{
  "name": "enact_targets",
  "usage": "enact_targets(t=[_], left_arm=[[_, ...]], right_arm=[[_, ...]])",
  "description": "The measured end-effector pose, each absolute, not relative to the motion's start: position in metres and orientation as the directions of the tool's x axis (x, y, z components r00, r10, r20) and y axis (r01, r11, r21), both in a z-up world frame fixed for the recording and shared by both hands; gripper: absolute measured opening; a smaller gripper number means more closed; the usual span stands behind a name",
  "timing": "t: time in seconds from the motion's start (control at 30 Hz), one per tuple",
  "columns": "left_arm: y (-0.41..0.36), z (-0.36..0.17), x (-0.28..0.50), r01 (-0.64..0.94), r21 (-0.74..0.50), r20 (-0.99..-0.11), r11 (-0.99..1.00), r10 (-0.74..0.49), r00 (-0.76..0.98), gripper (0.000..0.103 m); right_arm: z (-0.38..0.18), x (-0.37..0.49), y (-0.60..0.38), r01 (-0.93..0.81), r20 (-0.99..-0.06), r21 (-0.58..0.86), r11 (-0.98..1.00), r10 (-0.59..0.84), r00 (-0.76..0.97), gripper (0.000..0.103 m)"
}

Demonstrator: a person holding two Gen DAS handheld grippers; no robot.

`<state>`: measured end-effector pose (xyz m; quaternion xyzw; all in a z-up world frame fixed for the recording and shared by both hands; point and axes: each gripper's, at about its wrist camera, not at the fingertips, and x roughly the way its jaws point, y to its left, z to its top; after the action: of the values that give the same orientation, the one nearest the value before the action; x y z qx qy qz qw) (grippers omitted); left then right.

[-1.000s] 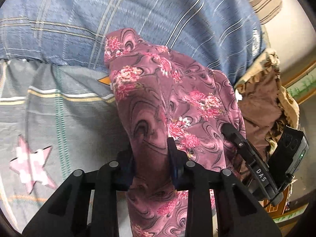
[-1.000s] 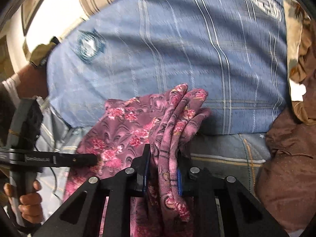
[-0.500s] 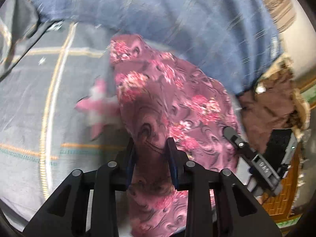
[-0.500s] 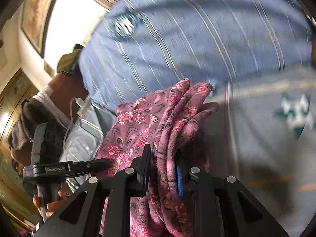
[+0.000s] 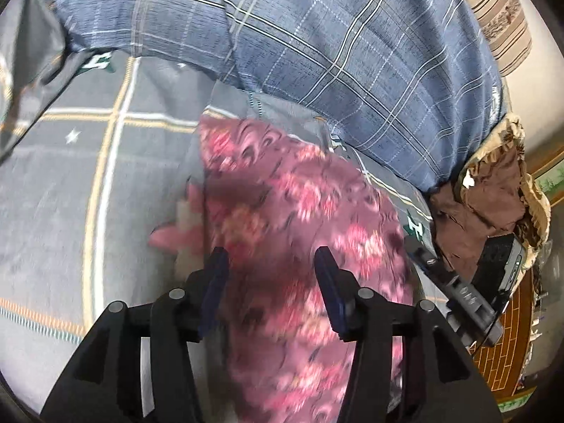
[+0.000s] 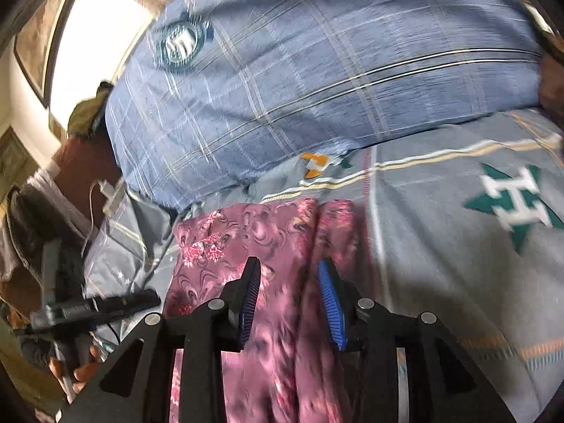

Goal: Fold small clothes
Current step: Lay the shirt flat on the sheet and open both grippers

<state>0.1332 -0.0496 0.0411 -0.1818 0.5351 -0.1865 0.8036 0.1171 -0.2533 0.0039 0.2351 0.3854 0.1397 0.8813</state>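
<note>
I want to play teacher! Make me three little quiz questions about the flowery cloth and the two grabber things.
1. True or false: the left hand-held gripper is pinching the pink flowery cloth tight.
2. What does the cloth lie on? A) a wooden floor B) a grey bedsheet with stripes and star patterns C) a metal tray
3. Fill in: behind the cloth sits a big blue checked ____.

Key:
1. False. Its jaws stand apart, and so do those of the right hand-held gripper.
2. B
3. pillow
</note>
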Motion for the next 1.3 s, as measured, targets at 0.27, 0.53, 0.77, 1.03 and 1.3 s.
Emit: enact_targets(t=[0.27, 0.53, 0.77, 1.03, 1.3], left_arm=[[-0.066, 0.001, 0.181, 0.089, -0.378, -0.864, 0.921, -0.386, 0.324, 0.053], [-0.054, 0.032, 0.135, 0.145, -0.376, -0.841, 0.915, -0.403, 0.361, 0.053], [-0.068, 0.018, 0.065, 0.243, -0.280, -0.855, 0.929, -0.356, 0.377, 0.060], [-0.053, 0.012, 0.057, 0.193, -0.347, -0.850, 0.918, -0.395, 0.349, 0.068], [-0.071, -0.010, 0.007, 0.298, -0.226, -0.864, 0.927, -0.332, 0.379, 0.073]], right_arm=[[-0.024, 0.161, -0.245, -0.009, -0.723, 0.370, 0.929, 0.294, 0.625, 0.017], [-0.010, 0.135, -0.256, -0.077, -0.685, 0.405, 0.911, 0.358, 0.635, 0.026], [-0.015, 0.069, -0.234, -0.234, -0.638, 0.415, 0.879, 0.465, 0.614, 0.023], [-0.024, 0.056, -0.237, -0.178, -0.639, 0.420, 0.890, 0.429, 0.639, 0.023], [-0.047, 0.007, -0.233, -0.185, -0.673, 0.354, 0.917, 0.387, 0.630, 0.043]])
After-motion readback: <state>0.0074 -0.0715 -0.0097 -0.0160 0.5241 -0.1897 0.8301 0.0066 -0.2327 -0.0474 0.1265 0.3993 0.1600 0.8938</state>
